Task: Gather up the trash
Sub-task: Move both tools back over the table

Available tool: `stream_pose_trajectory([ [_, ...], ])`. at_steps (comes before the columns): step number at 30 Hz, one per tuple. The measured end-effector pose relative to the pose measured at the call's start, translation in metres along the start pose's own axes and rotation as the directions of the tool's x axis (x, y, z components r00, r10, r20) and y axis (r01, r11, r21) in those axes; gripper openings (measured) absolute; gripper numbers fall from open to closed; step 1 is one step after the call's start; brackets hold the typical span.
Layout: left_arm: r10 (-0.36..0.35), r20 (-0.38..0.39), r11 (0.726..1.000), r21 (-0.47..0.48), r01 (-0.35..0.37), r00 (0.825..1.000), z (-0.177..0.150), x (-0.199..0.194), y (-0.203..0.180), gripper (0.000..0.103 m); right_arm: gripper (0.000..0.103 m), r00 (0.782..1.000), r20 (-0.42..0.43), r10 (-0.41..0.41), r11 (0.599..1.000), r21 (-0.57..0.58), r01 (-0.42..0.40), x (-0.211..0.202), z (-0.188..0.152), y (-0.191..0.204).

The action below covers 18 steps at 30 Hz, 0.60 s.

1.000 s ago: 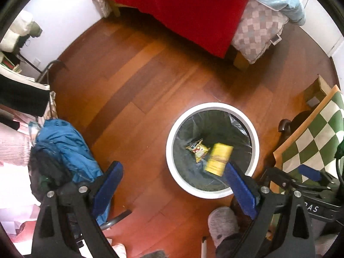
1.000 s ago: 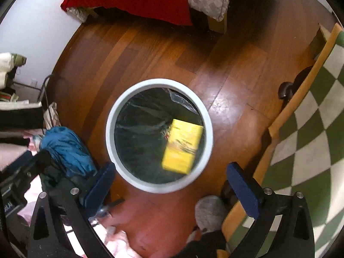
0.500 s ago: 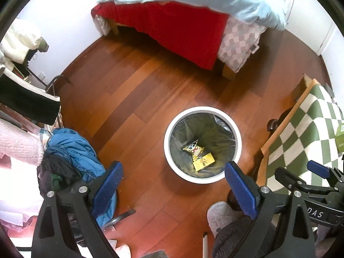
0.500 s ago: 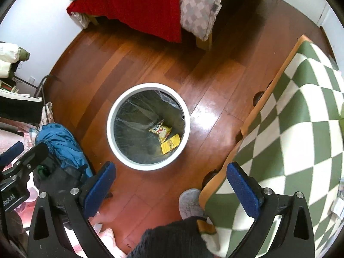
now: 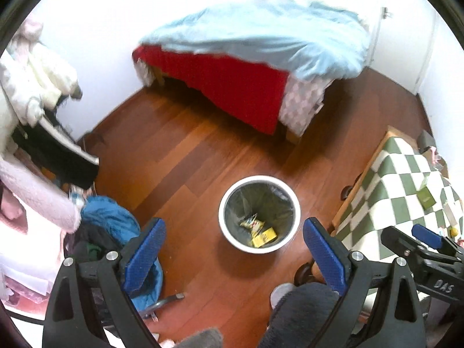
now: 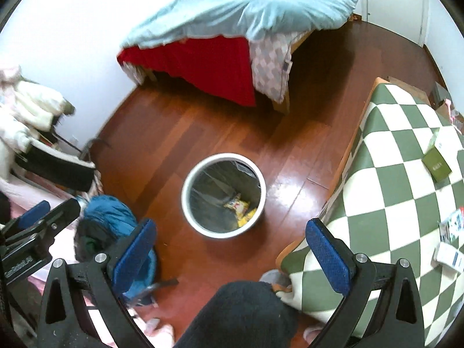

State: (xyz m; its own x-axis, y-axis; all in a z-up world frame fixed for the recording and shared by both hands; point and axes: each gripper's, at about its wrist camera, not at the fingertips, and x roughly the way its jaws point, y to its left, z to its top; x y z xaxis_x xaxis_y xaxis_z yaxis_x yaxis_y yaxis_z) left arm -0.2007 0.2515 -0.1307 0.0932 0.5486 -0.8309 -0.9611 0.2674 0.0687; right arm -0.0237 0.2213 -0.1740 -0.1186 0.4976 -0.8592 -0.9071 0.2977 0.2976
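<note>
A white round trash bin [image 5: 229,232] with a dark liner stands on the wooden floor; it also shows in the right wrist view [image 6: 188,214]. Inside lie a yellow box [image 5: 264,236] and a yellow snack wrapper [image 5: 251,222], seen too in the right wrist view [image 6: 238,203]. My left gripper [image 5: 233,252] is open and empty, high above the bin. My right gripper [image 6: 229,250] is open and empty, also high above the floor. On the green-and-white checkered table [image 6: 385,203] lie a dark green box [image 6: 437,164] and small white packages [image 6: 448,256].
A bed with a light blue duvet [image 5: 261,37] and red sheet stands at the back. A chair piled with blue clothing [image 5: 111,226] is at the left, with hanging coats [image 5: 34,87] beyond. My leg and slippered foot [image 6: 272,277] are near the table edge.
Both grippers have risen well above the bin, which now looks much smaller. The yellow box has dropped from mid-air to the bin's bottom. The table top has come into view.
</note>
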Motion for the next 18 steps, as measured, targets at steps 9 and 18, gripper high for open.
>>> stream_pose_trajectory([
  [9, -0.133, -0.008, 0.978, 0.161, 0.132, 0.991, -0.006, -0.007, -0.112, 0.097, 0.103, 0.994, 0.113, 0.002, 0.974, 0.227, -0.028, -0.106, -0.046, -0.102],
  [18, -0.250, -0.184, 0.848, 0.431, 0.307, 0.950, -0.042, 0.042, -0.325, 0.103, 0.103, 0.967, 0.022, -0.253, 0.828, 0.522, 0.205, -0.171, -0.121, -0.307],
])
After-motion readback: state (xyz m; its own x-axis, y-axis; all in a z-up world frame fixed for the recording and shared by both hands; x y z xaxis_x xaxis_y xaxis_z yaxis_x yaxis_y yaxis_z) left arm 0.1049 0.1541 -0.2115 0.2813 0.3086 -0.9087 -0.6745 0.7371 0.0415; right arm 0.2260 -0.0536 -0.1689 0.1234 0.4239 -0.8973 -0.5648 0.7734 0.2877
